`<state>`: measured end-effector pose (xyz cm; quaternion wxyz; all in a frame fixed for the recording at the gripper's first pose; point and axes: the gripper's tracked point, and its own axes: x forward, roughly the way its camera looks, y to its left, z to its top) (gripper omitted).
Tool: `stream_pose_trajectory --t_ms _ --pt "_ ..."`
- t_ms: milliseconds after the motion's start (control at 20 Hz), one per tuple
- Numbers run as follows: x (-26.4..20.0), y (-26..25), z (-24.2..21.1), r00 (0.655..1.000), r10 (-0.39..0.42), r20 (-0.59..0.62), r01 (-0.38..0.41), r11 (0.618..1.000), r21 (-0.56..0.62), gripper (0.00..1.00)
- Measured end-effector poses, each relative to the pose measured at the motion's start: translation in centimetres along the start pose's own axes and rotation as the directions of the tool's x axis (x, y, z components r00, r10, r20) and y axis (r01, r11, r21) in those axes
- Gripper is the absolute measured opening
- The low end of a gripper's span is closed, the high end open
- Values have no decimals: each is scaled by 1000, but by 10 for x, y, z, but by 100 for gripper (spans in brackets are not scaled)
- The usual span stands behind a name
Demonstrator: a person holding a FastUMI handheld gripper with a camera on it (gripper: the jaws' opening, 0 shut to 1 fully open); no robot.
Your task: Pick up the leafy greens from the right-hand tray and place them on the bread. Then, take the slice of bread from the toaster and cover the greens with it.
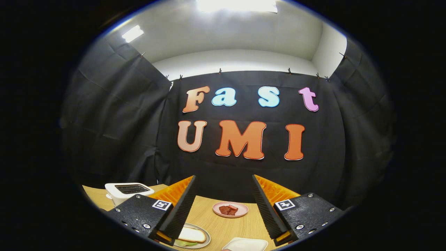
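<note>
Fingers (223, 209) apart above sandwich plate (205, 240)

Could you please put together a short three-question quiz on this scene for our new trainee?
1. True or false: the tongs are shut on a slice of bread.
2. What sits on the pink plate beyond the fingers? A) meat pieces B) an egg C) cheese
3. What lies under the bread slice on the grey plate?

Key:
1. False; the tongs are open and hold nothing.
2. A
3. Leafy greens, their edge peeking out.
</note>
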<state>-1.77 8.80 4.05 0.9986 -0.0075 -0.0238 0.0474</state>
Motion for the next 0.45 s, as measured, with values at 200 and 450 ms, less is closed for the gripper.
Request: stream_pose_trajectory --t_ms 200,450 --pt "-1 -3 2 1000 -6 10 6 1000 3 92" --pt "-2 1 4 1000 0 15 0 1000 9 92"
